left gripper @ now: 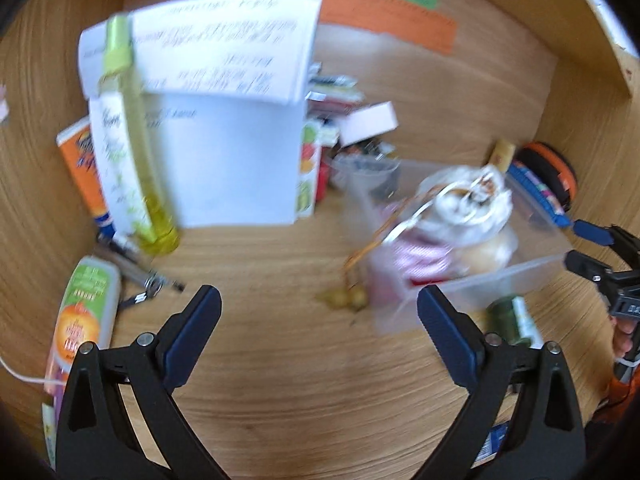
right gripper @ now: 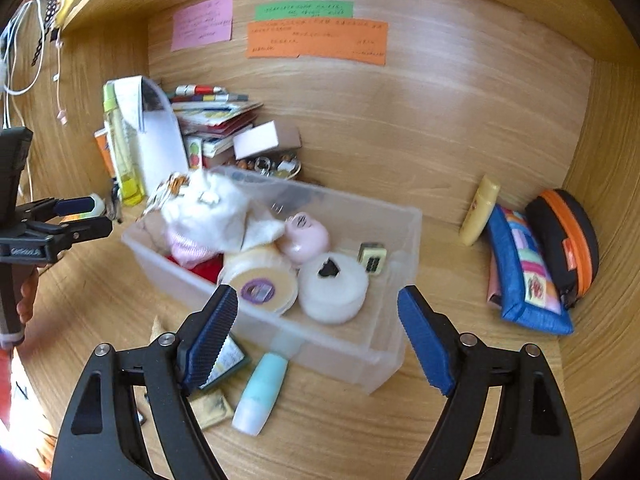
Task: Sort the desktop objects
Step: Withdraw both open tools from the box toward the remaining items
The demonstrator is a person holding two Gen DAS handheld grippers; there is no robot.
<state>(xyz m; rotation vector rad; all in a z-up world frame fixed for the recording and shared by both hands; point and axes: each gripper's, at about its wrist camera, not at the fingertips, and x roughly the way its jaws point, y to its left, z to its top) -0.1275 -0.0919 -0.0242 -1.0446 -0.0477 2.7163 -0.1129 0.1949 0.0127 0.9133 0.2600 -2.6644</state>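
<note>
both grippers empty (fingers apart) near clear bin [right gripper: 404, 248].

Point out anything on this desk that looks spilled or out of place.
A gold beaded chain hangs over the wall of the clear bin and trails onto the desk. A pale blue tube lies tipped on the desk in front of the bin, among small packets. Nothing looks broken.

left gripper [left gripper: 318, 312] jaws wide, right gripper [right gripper: 318, 312] empty
</note>
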